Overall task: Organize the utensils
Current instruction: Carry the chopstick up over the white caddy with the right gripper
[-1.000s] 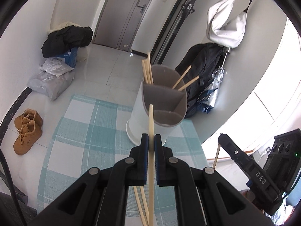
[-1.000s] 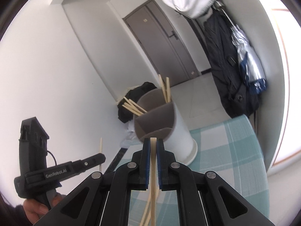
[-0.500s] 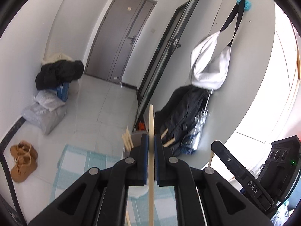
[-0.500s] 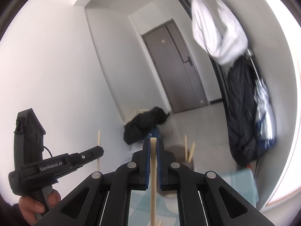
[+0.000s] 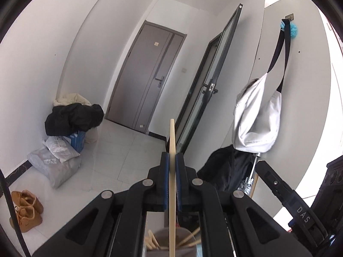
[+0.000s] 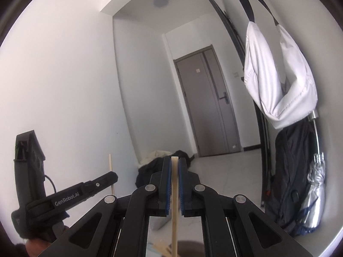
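My left gripper [image 5: 172,160] is shut on a pale wooden chopstick [image 5: 172,141] that stands upright between its blue pads. Its lower end hangs over the grey-lined utensil holder [image 5: 171,238], seen at the bottom edge with several chopsticks in it. My right gripper [image 6: 174,165] is shut on a second chopstick [image 6: 174,203], also upright. The holder's rim [image 6: 188,246] barely shows below it. The left gripper [image 6: 103,183] appears at the left of the right wrist view, and the right gripper [image 5: 278,188] at the right of the left wrist view.
Both cameras look across a hallway with a grey door [image 5: 145,81]. Bags and dark clothes [image 5: 72,117] lie on the floor at left, tan boots [image 5: 25,209] nearer. A white bag [image 5: 257,115] and dark backpack [image 6: 293,182] hang on the right wall.
Both grippers have tilted up and risen with their chopsticks. The holder and checked cloth have dropped from mid-frame to the bottom edge. Both stay shut.
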Demonstrator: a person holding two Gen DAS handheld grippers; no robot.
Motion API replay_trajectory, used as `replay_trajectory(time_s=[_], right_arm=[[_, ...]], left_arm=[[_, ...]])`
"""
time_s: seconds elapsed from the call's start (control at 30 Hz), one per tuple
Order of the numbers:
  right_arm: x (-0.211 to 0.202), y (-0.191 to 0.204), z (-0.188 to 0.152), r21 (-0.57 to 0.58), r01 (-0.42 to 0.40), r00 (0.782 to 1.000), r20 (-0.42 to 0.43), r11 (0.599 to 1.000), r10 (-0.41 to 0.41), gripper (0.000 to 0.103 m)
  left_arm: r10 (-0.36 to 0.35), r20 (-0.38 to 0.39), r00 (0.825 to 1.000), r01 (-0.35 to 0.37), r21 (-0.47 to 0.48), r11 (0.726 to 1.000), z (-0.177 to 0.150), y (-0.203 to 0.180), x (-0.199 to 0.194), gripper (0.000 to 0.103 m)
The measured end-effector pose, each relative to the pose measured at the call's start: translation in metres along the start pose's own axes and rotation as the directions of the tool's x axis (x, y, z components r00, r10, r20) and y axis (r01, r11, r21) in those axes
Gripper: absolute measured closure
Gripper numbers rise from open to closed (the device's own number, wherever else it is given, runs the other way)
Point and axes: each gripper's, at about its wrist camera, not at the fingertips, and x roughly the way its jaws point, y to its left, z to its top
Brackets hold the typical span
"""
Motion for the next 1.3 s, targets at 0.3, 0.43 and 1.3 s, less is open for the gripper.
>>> replay_trajectory(time_s=[0.3,0.43,1.3], right_arm=[[0.045,-0.027,-0.014,0.048,0.094,0.994,0.053,0.994,-0.096,0.097],[0.058,-0.034,-0.027,0.075,0.109,0.992,0.056,0.991,-0.114,0.097],[0.037,-0.035,-0.068,0.038,0.068,0.998,0.004,0.997,-0.068,0.097]], left_arm=[[0.008,0.020,1.000,-0.008,0.014,1.000,-0.020,0.015,0.041,0.101],[0.015,0.009,1.000,-0.015,0.033,0.999,-0.030,0.018,0.053,0.101],[-0.042,-0.026,0.999,0.047,0.226,0.973,-0.050,0.000,0.050,0.101]])
